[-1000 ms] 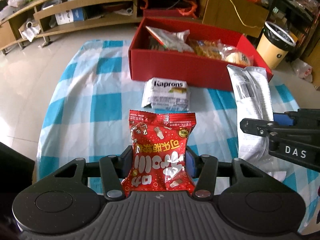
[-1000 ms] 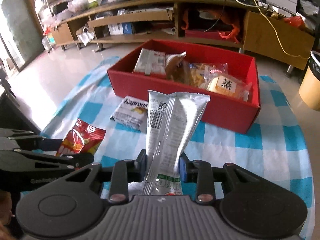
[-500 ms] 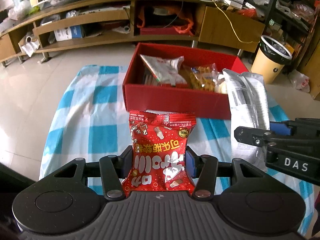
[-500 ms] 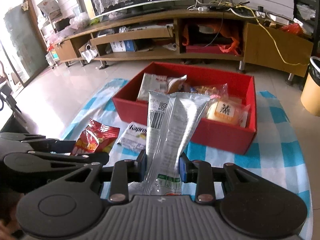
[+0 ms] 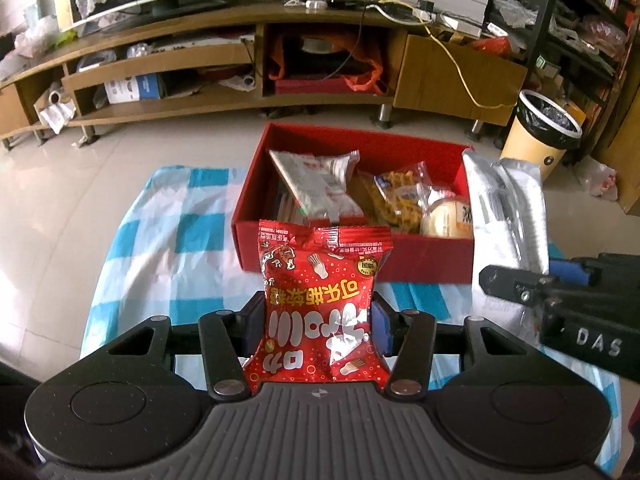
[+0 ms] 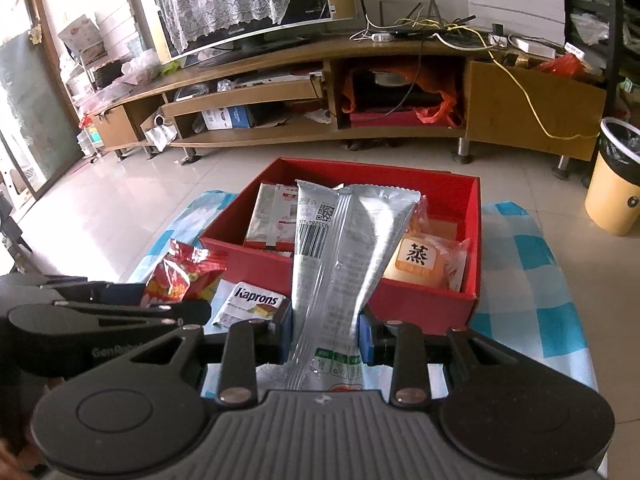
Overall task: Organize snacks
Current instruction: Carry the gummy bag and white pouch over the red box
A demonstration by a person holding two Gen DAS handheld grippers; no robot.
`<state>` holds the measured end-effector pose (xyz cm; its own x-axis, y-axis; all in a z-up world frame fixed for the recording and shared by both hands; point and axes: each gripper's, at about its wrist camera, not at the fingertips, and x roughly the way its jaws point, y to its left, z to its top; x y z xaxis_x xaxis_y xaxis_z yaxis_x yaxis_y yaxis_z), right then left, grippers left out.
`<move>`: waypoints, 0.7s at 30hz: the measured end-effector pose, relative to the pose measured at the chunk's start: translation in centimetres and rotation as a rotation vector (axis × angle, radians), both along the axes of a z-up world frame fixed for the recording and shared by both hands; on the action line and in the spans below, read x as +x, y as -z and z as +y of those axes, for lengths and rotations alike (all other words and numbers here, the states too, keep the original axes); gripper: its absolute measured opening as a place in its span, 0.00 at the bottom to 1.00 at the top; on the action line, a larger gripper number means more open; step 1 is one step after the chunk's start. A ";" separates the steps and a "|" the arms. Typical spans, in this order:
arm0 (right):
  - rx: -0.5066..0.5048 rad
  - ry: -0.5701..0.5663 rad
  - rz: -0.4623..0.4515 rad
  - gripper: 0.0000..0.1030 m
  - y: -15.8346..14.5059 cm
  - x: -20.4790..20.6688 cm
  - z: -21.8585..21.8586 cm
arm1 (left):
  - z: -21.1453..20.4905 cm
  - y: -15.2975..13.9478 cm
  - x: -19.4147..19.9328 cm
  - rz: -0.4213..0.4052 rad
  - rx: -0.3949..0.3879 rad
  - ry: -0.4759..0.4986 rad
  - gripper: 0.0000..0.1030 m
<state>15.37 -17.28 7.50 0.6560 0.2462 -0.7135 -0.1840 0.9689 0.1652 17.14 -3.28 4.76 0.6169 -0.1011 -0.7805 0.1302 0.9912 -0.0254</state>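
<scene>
Left claw [image 5: 318,326] pinches the red snack bag [image 5: 320,308]; right claw [image 6: 323,332] pinches the silver packet [image 6: 340,272].

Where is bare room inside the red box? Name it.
Bare floor shows in the red box at its back right corner, behind the steamed cake pack. The left and middle are crowded: white pouch, waffle bag.
</scene>
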 end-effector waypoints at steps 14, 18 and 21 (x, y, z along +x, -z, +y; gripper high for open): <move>0.013 0.034 -0.026 0.29 -0.9 2.2 -0.4 | -0.6 -0.9 2.3 -0.045 0.018 0.009 0.58; 0.011 0.039 -0.031 0.29 -1.0 2.5 -0.6 | -0.6 -1.0 2.6 -0.048 0.021 0.010 0.58; 0.010 0.044 -0.034 0.29 -1.1 2.6 -0.8 | -0.6 -1.1 2.8 -0.053 0.019 0.009 0.58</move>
<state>18.01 -18.06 8.65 0.6900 0.2241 -0.6882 -0.1473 0.9744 0.1696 19.91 -3.92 5.89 0.6567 -0.0925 -0.7484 0.1403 0.9901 0.0007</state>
